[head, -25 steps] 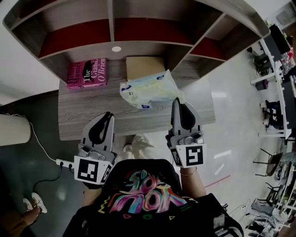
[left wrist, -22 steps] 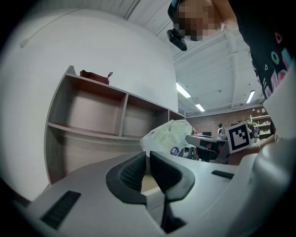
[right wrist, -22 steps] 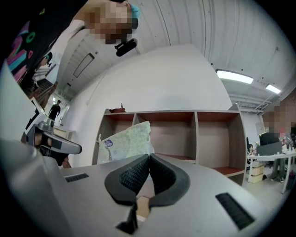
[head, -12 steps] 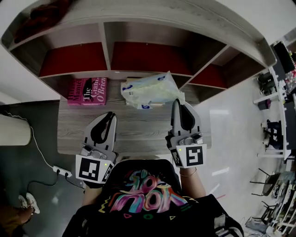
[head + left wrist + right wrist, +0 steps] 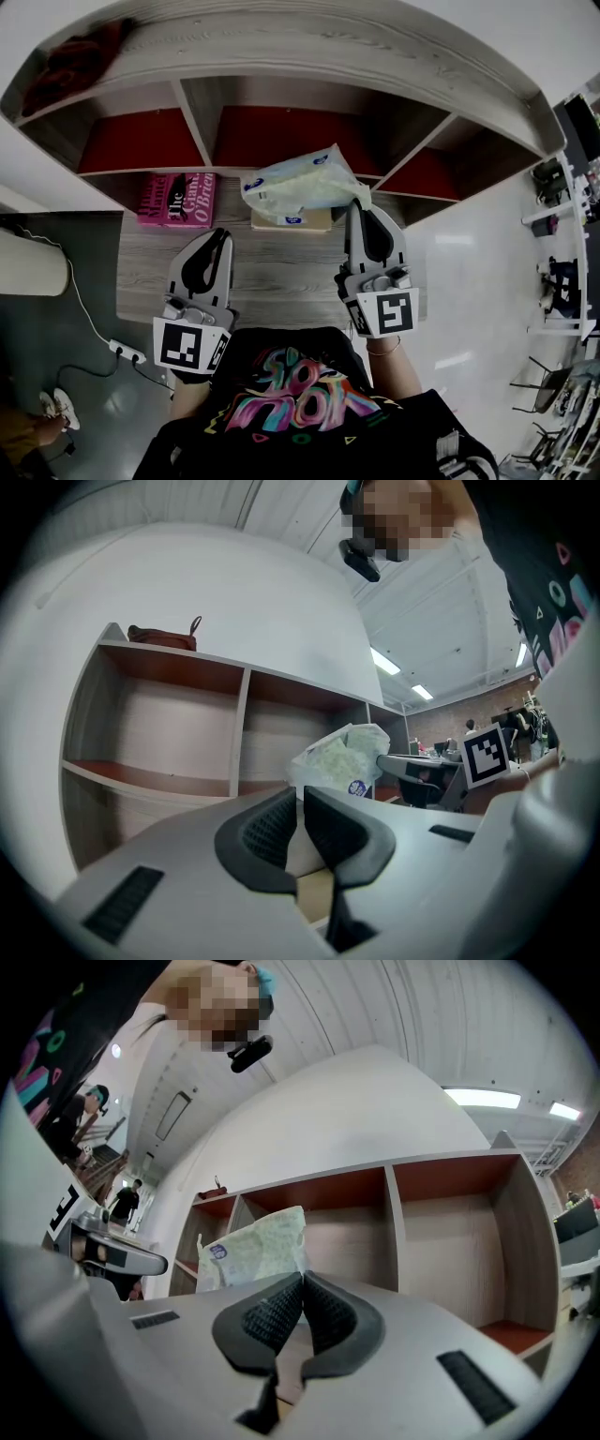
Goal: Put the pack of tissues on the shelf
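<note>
The pack of tissues (image 5: 300,183), pale green and white plastic with blue labels, hangs in the air in front of the shelf's (image 5: 281,56) middle compartment. My right gripper (image 5: 357,202) is shut on the pack's right corner and carries it. From the right gripper view the pack (image 5: 253,1246) rises just beyond the closed right gripper (image 5: 302,1280). My left gripper (image 5: 222,233) hovers over the table, to the left of the pack and below it, shut and holding nothing. In the left gripper view the pack (image 5: 342,761) shows past the left gripper (image 5: 300,795).
A pink book (image 5: 176,199) and a flat cardboard box (image 5: 291,222) lie on the wooden table (image 5: 272,272) under the shelf. A dark red bag (image 5: 70,66) rests on the shelf's top board. The red-backed compartments hold nothing. A power strip (image 5: 127,350) lies on the floor at the left.
Both grippers have risen and moved toward the shelf. The pack, held by the right gripper, has gone up from over the table to the front of the middle compartment.
</note>
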`<state>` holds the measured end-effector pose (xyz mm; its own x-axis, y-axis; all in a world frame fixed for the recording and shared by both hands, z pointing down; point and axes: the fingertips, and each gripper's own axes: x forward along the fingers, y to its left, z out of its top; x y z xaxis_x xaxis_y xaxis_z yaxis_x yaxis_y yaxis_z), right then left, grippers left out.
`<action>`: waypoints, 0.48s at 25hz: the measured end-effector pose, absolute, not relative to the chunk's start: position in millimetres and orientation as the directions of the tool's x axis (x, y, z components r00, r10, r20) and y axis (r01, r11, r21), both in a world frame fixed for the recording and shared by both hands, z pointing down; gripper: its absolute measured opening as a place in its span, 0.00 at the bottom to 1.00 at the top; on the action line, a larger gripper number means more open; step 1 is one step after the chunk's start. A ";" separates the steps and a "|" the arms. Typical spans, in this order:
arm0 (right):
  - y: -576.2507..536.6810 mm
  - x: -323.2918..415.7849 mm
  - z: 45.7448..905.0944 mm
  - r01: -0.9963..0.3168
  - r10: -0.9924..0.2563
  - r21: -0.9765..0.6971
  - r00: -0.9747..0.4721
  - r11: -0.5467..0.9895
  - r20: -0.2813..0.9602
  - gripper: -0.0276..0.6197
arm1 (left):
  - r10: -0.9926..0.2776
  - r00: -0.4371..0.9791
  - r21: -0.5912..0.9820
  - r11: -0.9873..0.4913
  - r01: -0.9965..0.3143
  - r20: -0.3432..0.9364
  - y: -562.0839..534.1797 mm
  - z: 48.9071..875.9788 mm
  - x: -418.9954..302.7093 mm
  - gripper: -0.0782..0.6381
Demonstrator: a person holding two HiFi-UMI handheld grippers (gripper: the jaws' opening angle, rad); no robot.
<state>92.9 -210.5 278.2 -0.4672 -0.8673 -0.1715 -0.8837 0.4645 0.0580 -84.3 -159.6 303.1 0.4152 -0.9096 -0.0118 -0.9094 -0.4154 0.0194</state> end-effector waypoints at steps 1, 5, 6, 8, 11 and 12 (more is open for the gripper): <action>-210.3 93.6 282.3 -0.884 -0.870 0.054 -0.468 0.465 -0.155 0.07 | -0.908 0.419 0.018 -0.420 -0.908 -0.010 -159.1 303.1 -84.0 0.17; -212.1 94.5 284.8 -0.891 -0.880 0.066 -0.454 0.449 -0.138 0.07 | -0.897 0.442 0.016 -0.442 -0.897 -0.007 -161.7 302.3 -81.1 0.17; -212.3 94.2 285.0 -0.894 -0.884 0.065 -0.447 0.443 -0.137 0.07 | -0.895 0.446 0.017 -0.446 -0.895 -0.004 -162.5 302.1 -81.5 0.17; -211.5 93.1 285.4 -0.900 -0.890 0.056 -0.436 0.432 -0.135 0.07 | -0.893 0.450 0.019 -0.450 -0.893 -0.001 -163.7 301.9 -83.4 0.17; -211.5 92.6 284.0 -0.903 -0.893 0.053 -0.429 0.425 -0.137 0.07 | -0.890 0.455 0.018 -0.455 -0.890 -0.003 -165.3 300.6 -84.0 0.17; -211.8 92.4 283.3 -0.904 -0.893 0.054 -0.428 0.425 -0.139 0.07 | -0.889 0.457 0.019 -0.457 -0.889 -0.002 -165.5 301.5 -84.0 0.17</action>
